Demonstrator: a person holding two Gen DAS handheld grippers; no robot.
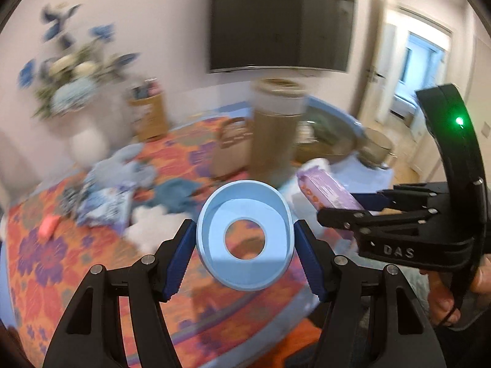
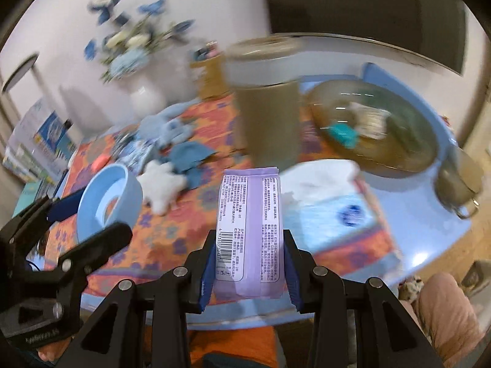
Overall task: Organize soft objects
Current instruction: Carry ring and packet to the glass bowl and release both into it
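Pale blue plastic fills my left view: a round, smooth-walled ring [image 1: 244,235] with a hole through its flat middle, clamped at its two sides by the ribbed blue pads of my left gripper [image 1: 244,245]. In my right view, the right gripper [image 2: 248,268] is closed on a soft lilac packet [image 2: 249,233], glossy film with a seam down its back, a barcode and dense small print I cannot read. From the left camera I see "DAS" embossed on the right gripper's black body. Both things hang above the table [image 2: 429,214], blue at its rim and covered by an orange and purple flowered cloth [image 1: 55,260]. On the cloth, farther off, lie a white fluffy star-shaped thing [image 2: 162,188], teal fabric [image 2: 190,156] and light blue plush pieces [image 2: 165,130], all blurred. Behind them stand a tall tan cylinder [image 2: 270,116], a round glassy bowl [image 2: 377,128] and a white vase [image 2: 144,95] of blue and white flowers against the wall.
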